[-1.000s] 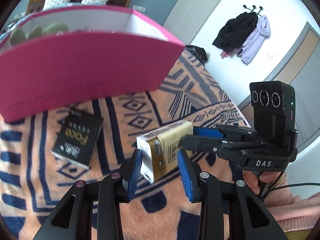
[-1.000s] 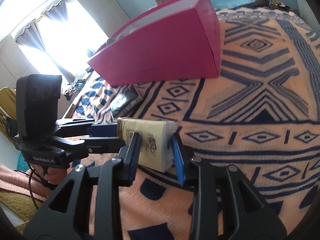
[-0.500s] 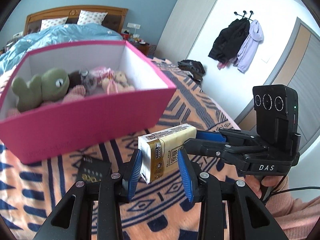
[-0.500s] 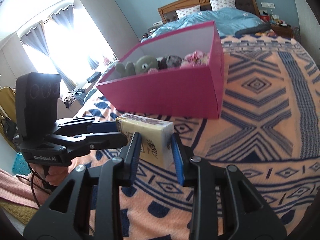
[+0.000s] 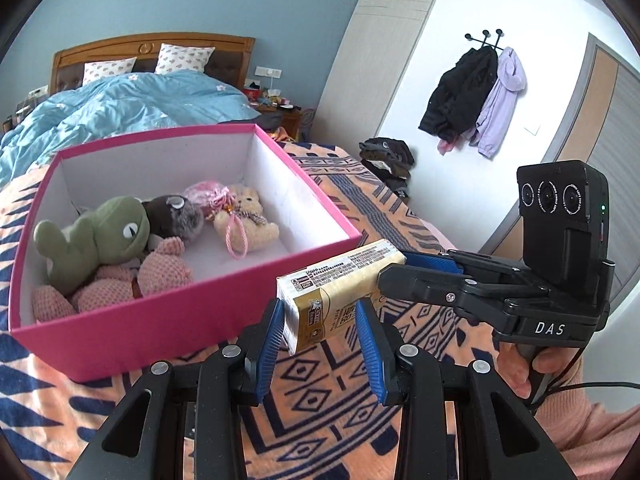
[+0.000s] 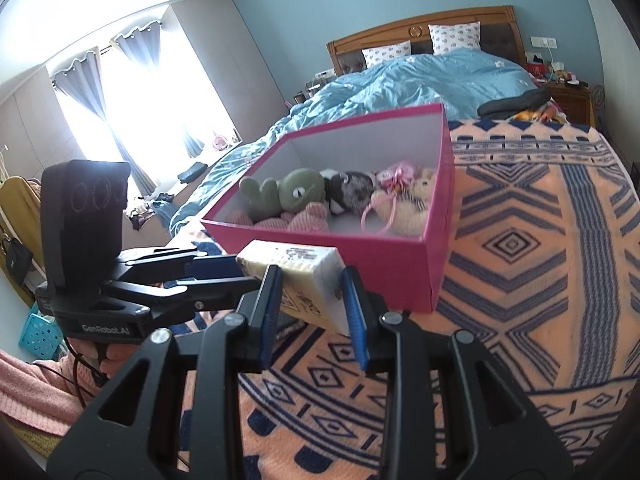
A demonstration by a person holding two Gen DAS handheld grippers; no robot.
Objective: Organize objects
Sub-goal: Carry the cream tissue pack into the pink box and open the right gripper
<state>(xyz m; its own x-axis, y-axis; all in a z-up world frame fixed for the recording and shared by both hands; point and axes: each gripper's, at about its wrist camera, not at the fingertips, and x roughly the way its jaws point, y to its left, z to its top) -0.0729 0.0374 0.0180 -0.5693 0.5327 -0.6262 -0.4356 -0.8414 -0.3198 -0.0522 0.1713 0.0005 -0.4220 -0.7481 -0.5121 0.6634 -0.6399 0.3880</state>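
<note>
Claws (image 5: 320,328) (image 6: 312,304) pinch tissue pack (image 5: 336,292) ends.

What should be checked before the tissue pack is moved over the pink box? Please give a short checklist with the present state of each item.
1. Left gripper shut on the tissue pack: ok, both blue pads press its sides.
2. Right gripper shut on the other end: ok.
3. Pack clear of the blanket: ok, it hangs in the air.
4. Pink box open on top: ok, no lid.
5. Free room inside: ok, white floor shows near the right wall, beside the beige bear.
6. Pack higher than the near rim: cannot tell from these angles.
</note>
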